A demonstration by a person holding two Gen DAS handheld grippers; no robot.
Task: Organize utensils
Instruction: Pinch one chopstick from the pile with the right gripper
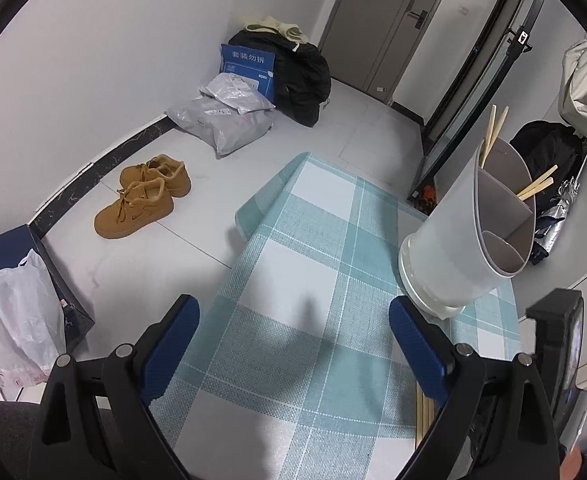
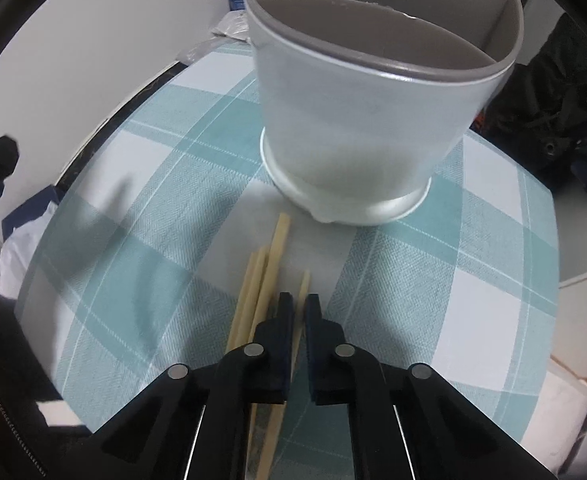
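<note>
Chopstick point(image 2: 304, 300) — between (clamped) right tool point(image 2: 299, 306) pads

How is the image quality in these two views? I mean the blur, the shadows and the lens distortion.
Left wrist view: mostly sharp; the fisheye bends the floor edge and tilts the utensil holder; soft gripper shadows lie on the checked tablecloth. Right wrist view: softer, with the holder and the chopsticks slightly blurred; the table edge curves strongly; dark vignette in the corners of both.
</note>
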